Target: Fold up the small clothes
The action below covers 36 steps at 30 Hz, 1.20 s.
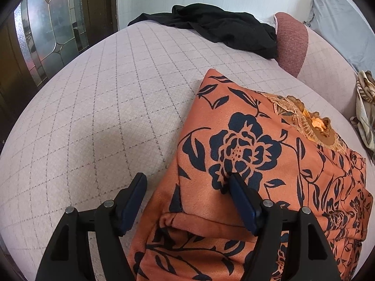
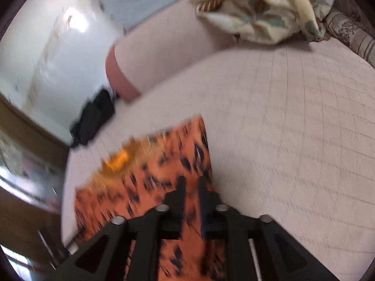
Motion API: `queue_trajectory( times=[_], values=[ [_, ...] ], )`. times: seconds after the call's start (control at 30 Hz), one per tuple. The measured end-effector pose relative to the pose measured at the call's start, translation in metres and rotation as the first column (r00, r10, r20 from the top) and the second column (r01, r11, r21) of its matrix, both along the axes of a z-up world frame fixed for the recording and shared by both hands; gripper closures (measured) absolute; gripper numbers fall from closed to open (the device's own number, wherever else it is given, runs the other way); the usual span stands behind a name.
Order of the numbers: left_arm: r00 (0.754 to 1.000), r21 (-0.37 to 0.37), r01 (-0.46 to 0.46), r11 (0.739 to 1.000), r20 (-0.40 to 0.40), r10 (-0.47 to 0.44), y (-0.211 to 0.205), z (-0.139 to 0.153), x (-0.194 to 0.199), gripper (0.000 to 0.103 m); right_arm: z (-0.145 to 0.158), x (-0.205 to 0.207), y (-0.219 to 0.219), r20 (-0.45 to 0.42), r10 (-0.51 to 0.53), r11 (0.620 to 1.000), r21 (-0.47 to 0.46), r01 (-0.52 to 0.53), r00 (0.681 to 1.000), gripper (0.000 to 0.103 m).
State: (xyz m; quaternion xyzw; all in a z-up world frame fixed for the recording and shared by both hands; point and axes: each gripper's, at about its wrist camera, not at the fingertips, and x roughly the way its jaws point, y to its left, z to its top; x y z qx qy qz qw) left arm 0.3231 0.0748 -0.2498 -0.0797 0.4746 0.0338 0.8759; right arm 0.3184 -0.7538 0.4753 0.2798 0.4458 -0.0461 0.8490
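While the left claw (image 1: 186, 180) stands wide open, one dark-blue padded finger (image 1: 243, 201) rests on top of the folded orange garment with navy flower print (image 1: 246, 145) and the other (image 1: 132, 201) hangs over bare bed beside the garment's left edge. Nothing is pinched between them.

Right claw (image 2: 191, 183): jaws parted by a narrow gap, orange cloth visible behind and between the fingers; picture blurred, so cannot tell whether the pads touch the fabric. No fold seen held between them.

Garment lies folded flat on the pale pink checked bed cover (image 1: 93, 107), near the bed's front edge. Gold lace trim (image 1: 302, 119) shows at the fold's far right side.

Far edge of bed: crumpled black cloth (image 1: 215, 28), touching the end of a pink bolster with dusty-red cap (image 1: 291, 44). Far right corner: heap of cream leaf-print fabric (image 2: 260, 7), well apart from the orange garment. Leaded-glass door panel (image 1: 44, 37) beyond the bed's left side.
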Motion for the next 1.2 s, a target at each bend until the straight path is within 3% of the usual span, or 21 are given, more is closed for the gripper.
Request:
queue_trajectory(
  times=[0.03,0.1,0.27,0.33,0.37,0.4,0.47,0.5,0.53,0.6,0.7,0.9,1.0,1.07,1.17,1.2],
  values=[
    [1.000,0.002,0.000,1.000,0.001,0.000,-0.001,0.000,0.000,0.029,-0.005,-0.002,0.004,-0.023,0.011,1.000,-0.010,-0.011,1.000,0.070],
    [1.000,0.001,0.005,1.000,0.005,-0.005,-0.002,-0.001,0.000,0.029,-0.011,-0.010,0.001,-0.036,-0.037,0.999,-0.024,0.036,0.999,0.035],
    [1.000,-0.007,0.009,1.000,0.007,-0.009,0.001,-0.002,-0.005,0.029,-0.016,-0.011,-0.007,0.006,-0.090,0.996,-0.021,0.090,0.996,0.035],
    [1.000,-0.003,0.001,1.000,0.001,-0.001,0.002,-0.001,-0.005,0.029,-0.022,0.005,0.003,-0.024,-0.068,0.995,-0.080,0.066,0.997,0.038],
    [1.000,-0.001,-0.003,1.000,0.000,0.003,0.001,-0.001,-0.005,0.029,-0.030,0.016,0.011,-0.057,-0.045,0.995,-0.096,0.039,0.997,0.046],
    [1.000,0.001,-0.005,1.000,0.000,0.005,0.001,-0.001,-0.006,0.029,-0.035,0.023,0.019,-0.085,-0.022,0.995,-0.103,0.013,0.996,0.068],
    [1.000,0.003,-0.001,1.000,-0.001,0.001,0.000,0.001,-0.006,0.029,-0.045,0.034,0.036,-0.172,0.025,0.984,-0.172,-0.055,0.985,0.078],
    [1.000,0.001,0.001,1.000,-0.002,-0.001,0.001,0.001,-0.007,0.029,-0.041,0.036,0.045,-0.172,0.031,0.969,-0.237,-0.072,0.985,0.087],
    [1.000,-0.002,0.003,1.000,-0.004,-0.003,0.001,0.002,-0.008,0.029,-0.032,0.036,0.059,-0.172,0.043,0.941,-0.325,-0.098,0.984,0.089],
    [1.000,-0.008,0.003,1.000,-0.011,-0.003,0.002,0.003,-0.009,0.029,-0.019,0.034,0.071,-0.169,0.043,0.906,-0.409,-0.110,0.985,0.094],
    [1.000,-0.024,0.002,1.000,-0.015,-0.003,0.005,0.005,-0.012,0.029,0.002,0.031,0.092,-0.142,0.055,0.849,-0.514,-0.121,0.988,0.095],
    [0.999,-0.035,-0.005,0.999,0.053,0.006,0.013,0.020,-0.023,0.029,0.032,0.046,0.103,-0.085,0.028,0.821,-0.566,-0.072,0.996,0.095],
    [0.999,0.010,0.017,1.000,0.036,-0.017,0.007,0.015,-0.024,0.029,0.035,0.060,0.113,-0.049,0.024,0.777,-0.627,-0.049,0.999,0.095],
    [0.999,0.036,0.040,0.999,-0.007,-0.039,0.002,0.007,-0.022,0.029,0.015,0.069,0.114,-0.057,-0.001,0.765,-0.643,-0.036,0.998,0.095],
    [0.999,0.054,0.054,0.997,0.002,-0.054,-0.001,0.009,-0.023,0.029,-0.039,0.078,0.097,-0.223,-0.051,0.831,-0.550,-0.083,0.974,0.090],
    [0.998,0.061,0.066,0.996,-0.001,-0.066,-0.002,0.010,-0.023,0.029,-0.052,0.075,0.092,-0.233,-0.060,0.839,-0.539,-0.078,0.971,0.086]
  ],
)
